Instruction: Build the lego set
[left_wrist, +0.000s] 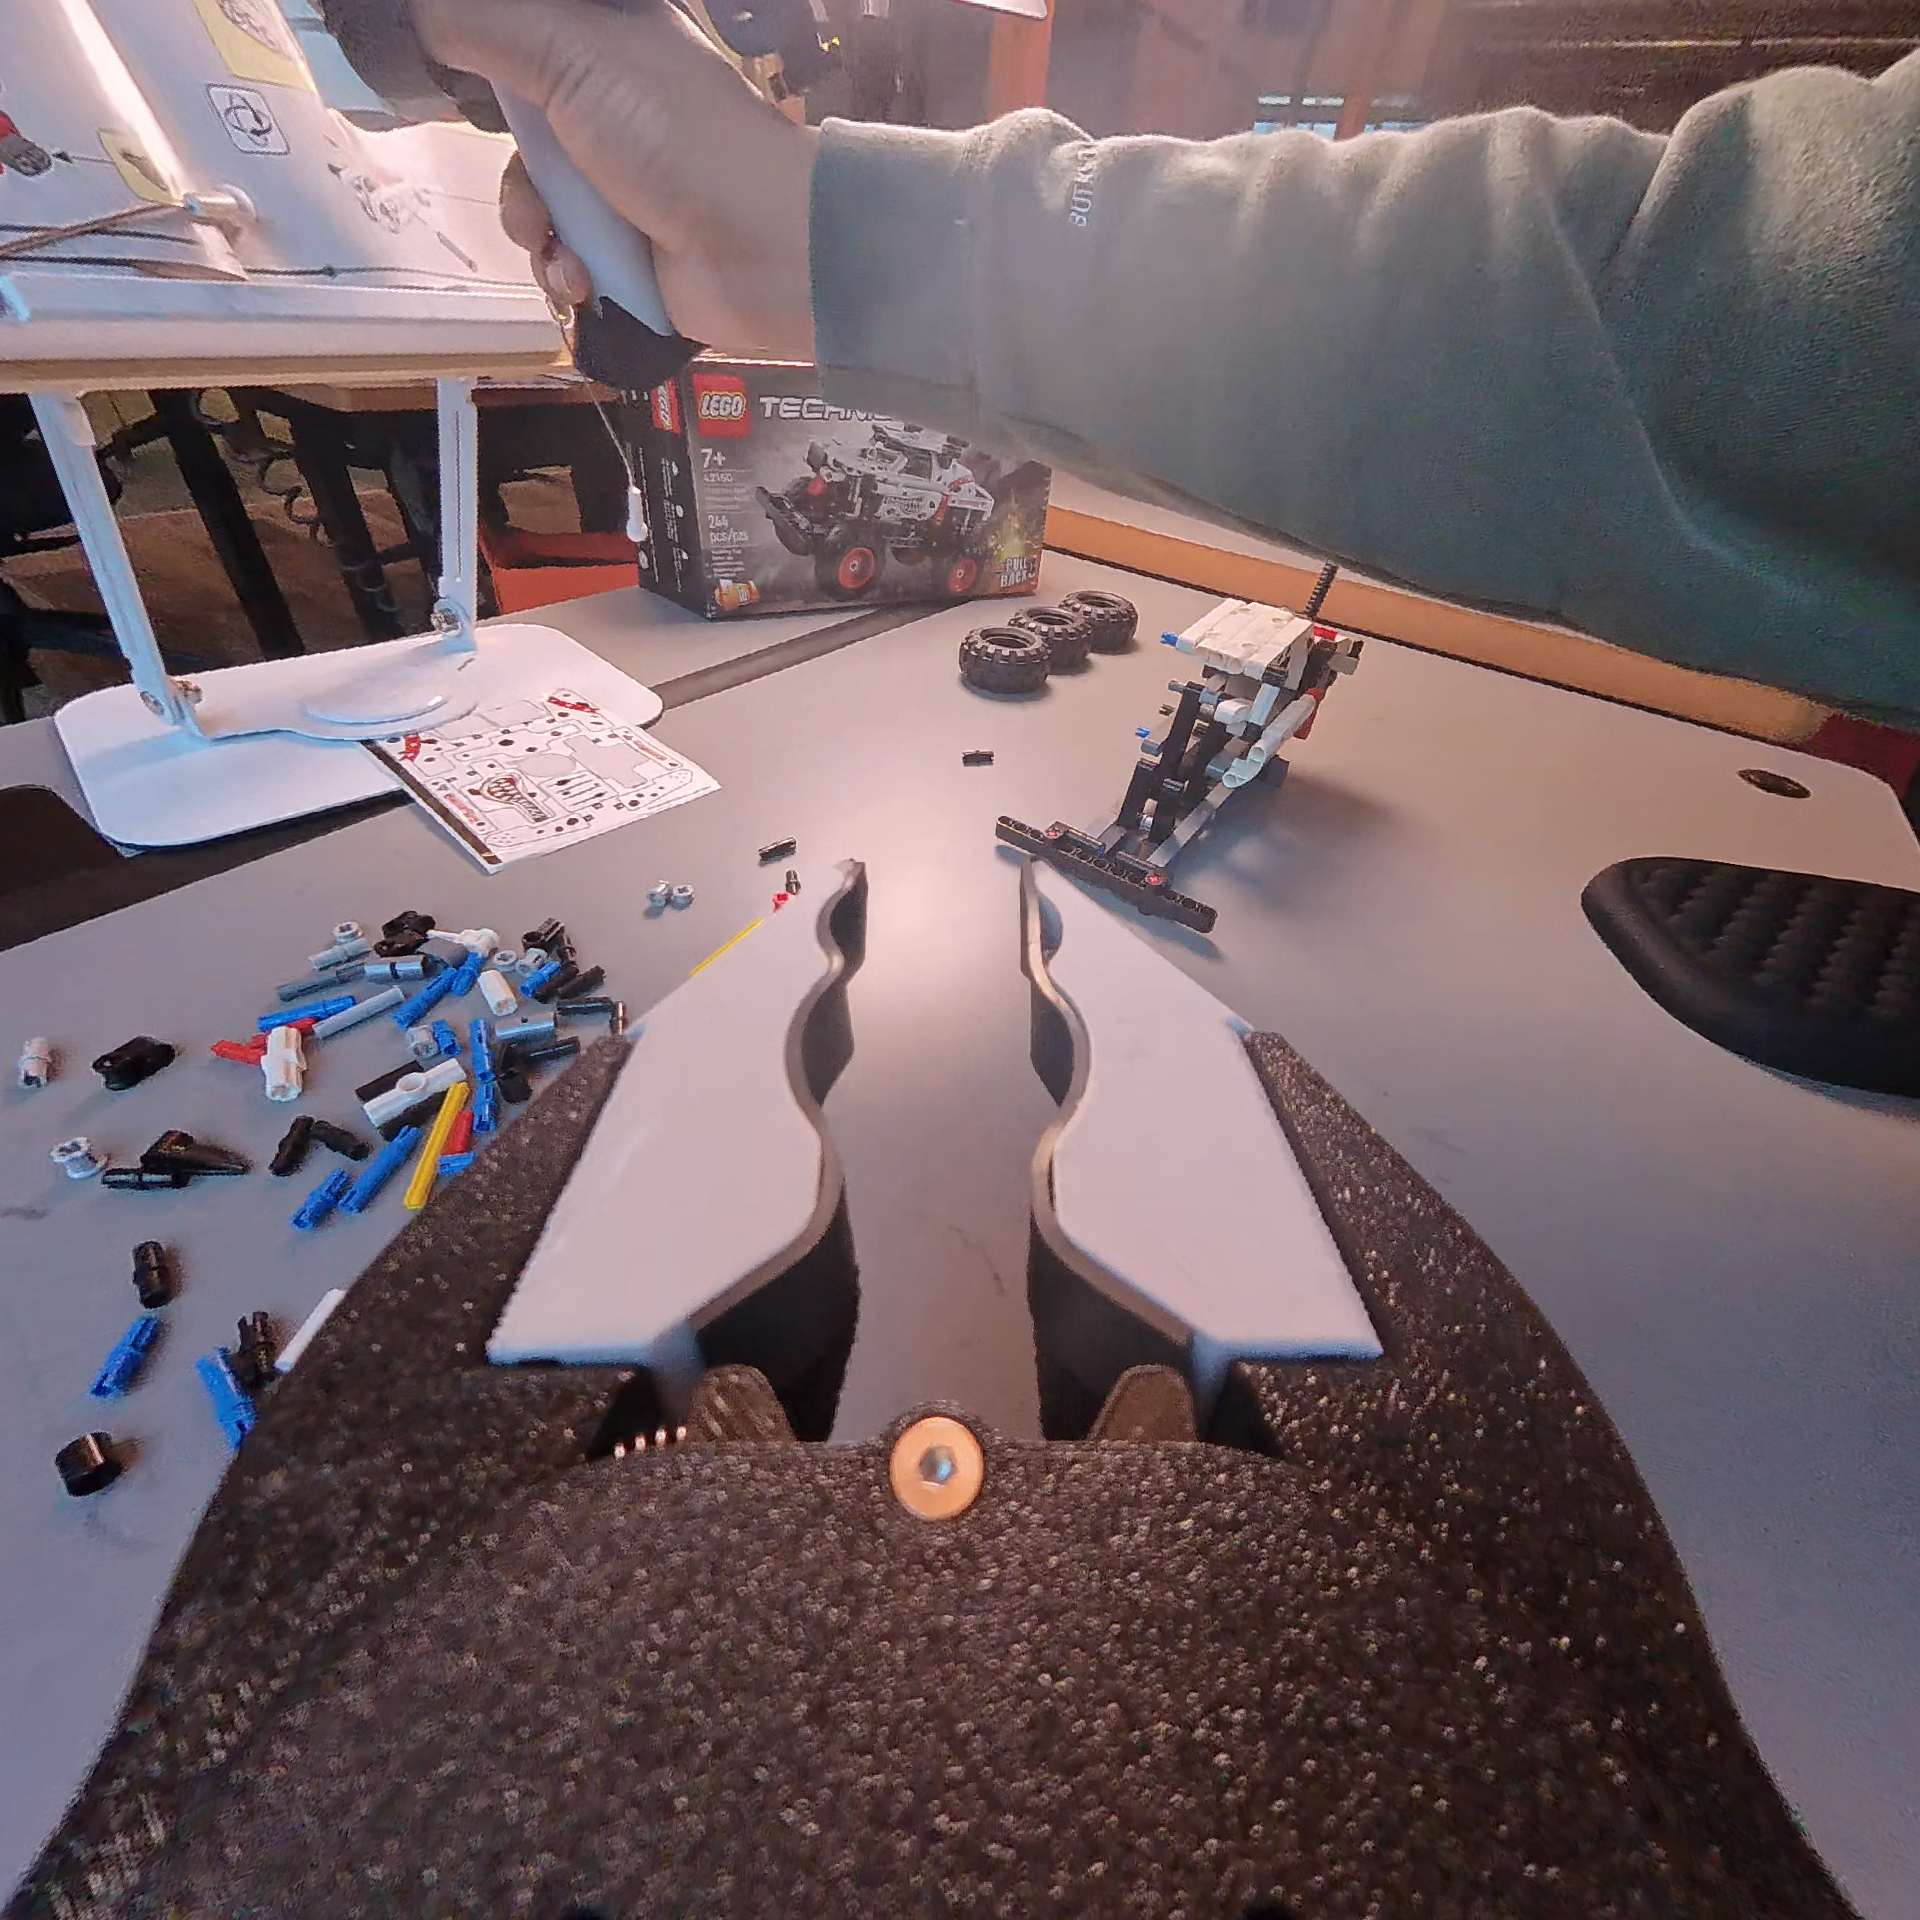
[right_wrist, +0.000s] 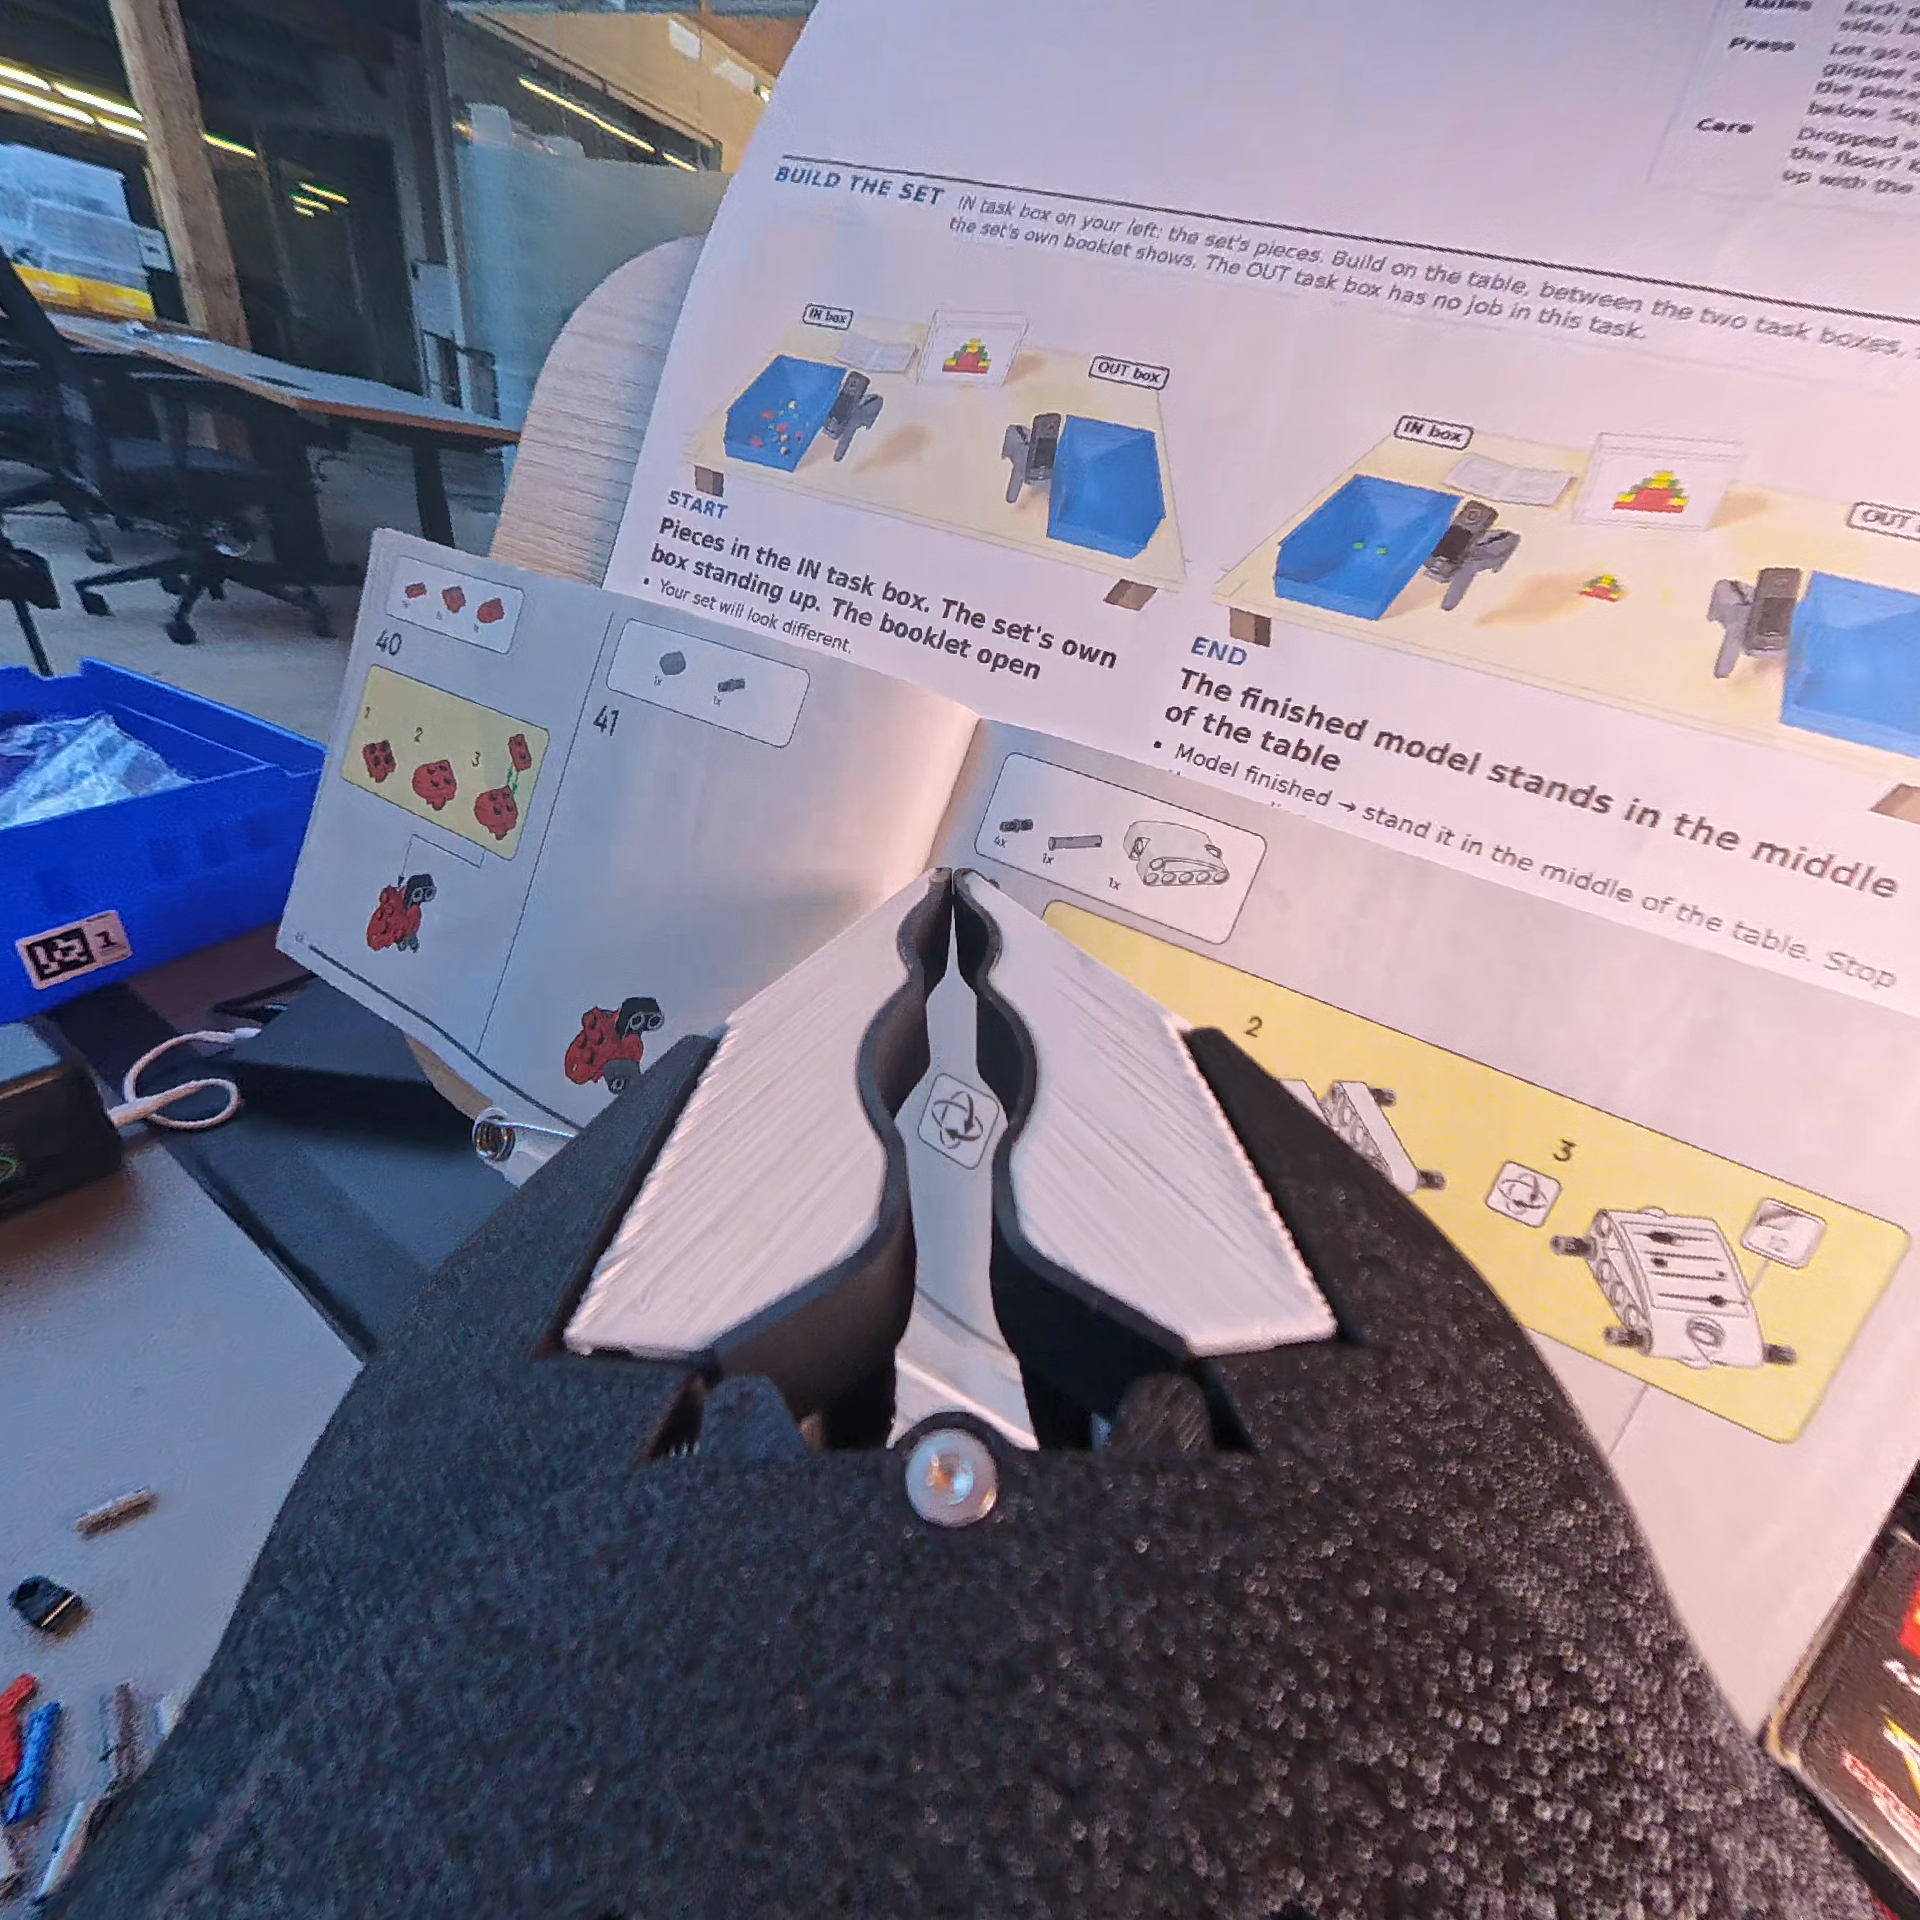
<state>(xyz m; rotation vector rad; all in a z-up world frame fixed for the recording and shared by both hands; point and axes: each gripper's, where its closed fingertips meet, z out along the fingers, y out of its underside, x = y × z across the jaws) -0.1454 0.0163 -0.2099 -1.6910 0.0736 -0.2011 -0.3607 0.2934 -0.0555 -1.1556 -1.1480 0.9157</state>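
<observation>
My left gripper (left_wrist: 940, 873) is open and empty, low over the grey table (left_wrist: 1455, 1143). A partly built black-and-white model (left_wrist: 1205, 748) lies just beyond its right fingertip. Several loose small pieces (left_wrist: 416, 1039) lie to its left, and three black tyres (left_wrist: 1049, 634) sit farther back. My right gripper (right_wrist: 951, 883) is shut, its tips meeting at the open instruction booklet (right_wrist: 727, 810) on its stand. I cannot tell whether a page is pinched. In the left wrist view a hand (left_wrist: 644, 177) in a green sleeve holds that gripper up at the booklet (left_wrist: 343, 187).
The set's box (left_wrist: 831, 488) stands at the back. A sticker sheet (left_wrist: 540, 769) lies by the white stand base (left_wrist: 208, 748). A black mat (left_wrist: 1766, 956) is at right. A blue bin (right_wrist: 156, 831) with plastic bags is left of the booklet. A printed task sheet (right_wrist: 1247, 416) overlaps it.
</observation>
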